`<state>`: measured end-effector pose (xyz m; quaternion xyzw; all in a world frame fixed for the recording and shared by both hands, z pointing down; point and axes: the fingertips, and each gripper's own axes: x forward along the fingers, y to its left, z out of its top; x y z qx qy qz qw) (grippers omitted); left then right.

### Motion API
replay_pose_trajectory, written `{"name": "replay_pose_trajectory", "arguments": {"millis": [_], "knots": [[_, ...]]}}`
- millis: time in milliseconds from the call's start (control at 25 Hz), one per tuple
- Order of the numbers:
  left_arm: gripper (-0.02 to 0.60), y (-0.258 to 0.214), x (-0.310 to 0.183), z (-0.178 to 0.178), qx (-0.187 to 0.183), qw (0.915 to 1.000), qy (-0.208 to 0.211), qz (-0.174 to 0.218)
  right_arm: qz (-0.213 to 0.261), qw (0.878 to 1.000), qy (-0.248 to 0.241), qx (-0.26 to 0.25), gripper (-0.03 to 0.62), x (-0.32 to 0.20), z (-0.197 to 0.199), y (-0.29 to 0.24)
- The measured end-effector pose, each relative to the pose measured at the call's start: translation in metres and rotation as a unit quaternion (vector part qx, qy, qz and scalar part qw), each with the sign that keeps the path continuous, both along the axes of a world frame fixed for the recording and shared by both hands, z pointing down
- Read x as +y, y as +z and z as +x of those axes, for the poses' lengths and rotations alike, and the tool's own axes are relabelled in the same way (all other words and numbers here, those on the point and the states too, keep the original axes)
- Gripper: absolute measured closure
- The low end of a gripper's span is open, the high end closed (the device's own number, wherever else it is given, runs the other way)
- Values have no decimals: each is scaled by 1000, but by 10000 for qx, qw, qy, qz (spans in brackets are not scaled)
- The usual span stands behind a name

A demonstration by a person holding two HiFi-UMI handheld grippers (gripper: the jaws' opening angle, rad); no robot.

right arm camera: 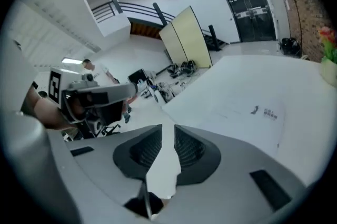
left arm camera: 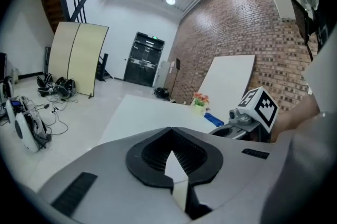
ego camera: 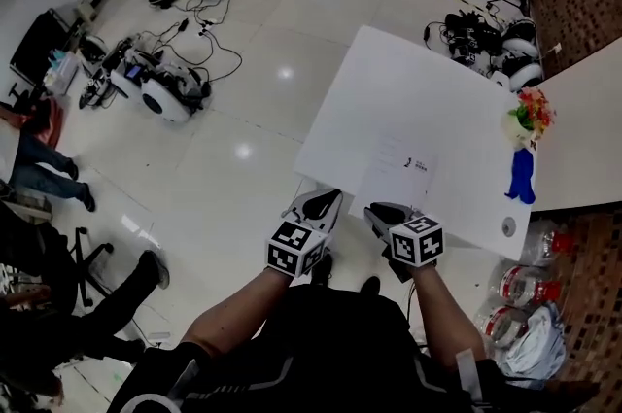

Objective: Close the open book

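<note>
A small pale pot is standing at the far right edge of the white rectangular table, holding a bunch of red, orange and yellow flowers. A bright blue oblong object is lying just beside the pot. On the floor to the table's right, clear plastic bottles with red labels are lying near a crumpled clear plastic bag; what they hold cannot be made out.

The thin white book is lying flat and closed at the table's near edge, its plain cover facing up with a small dark mark and a line of print. The left gripper is hovering just short of it with its tips pressed together on nothing. The right gripper is hovering beside it, jaws slightly parted and empty.
</note>
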<state>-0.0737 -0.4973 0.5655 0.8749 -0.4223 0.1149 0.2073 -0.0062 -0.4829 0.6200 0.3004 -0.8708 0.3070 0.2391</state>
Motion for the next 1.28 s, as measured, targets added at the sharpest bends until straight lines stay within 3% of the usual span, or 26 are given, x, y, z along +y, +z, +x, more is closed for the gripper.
{"name": "replay_pose_trajectory", "arguments": {"millis": [240, 520, 800, 1000, 1120, 1280], "knots": [[584, -52, -9, 34, 208, 9985, 183, 482, 1318, 9885, 636, -374, 539, -11, 66, -97], [584, -109, -2, 87, 467, 9908, 639, 1094, 2129, 9636, 1582, -341, 594, -7, 147, -171], [584, -125, 15, 124, 313, 9874, 950, 1229, 2510, 9517, 1731, -358, 594, 17, 184, -197], [584, -128, 28, 140, 201, 9875, 1037, 1171, 2489, 9480, 1966, -248, 594, 26, 211, -196], [584, -133, 33, 143, 81, 9899, 803, 1166, 2582, 9452, 1953, -425, 594, 35, 223, -202], [584, -144, 47, 148, -34, 9905, 598, 1237, 2550, 9481, 1892, -179, 594, 50, 244, -197]]}}
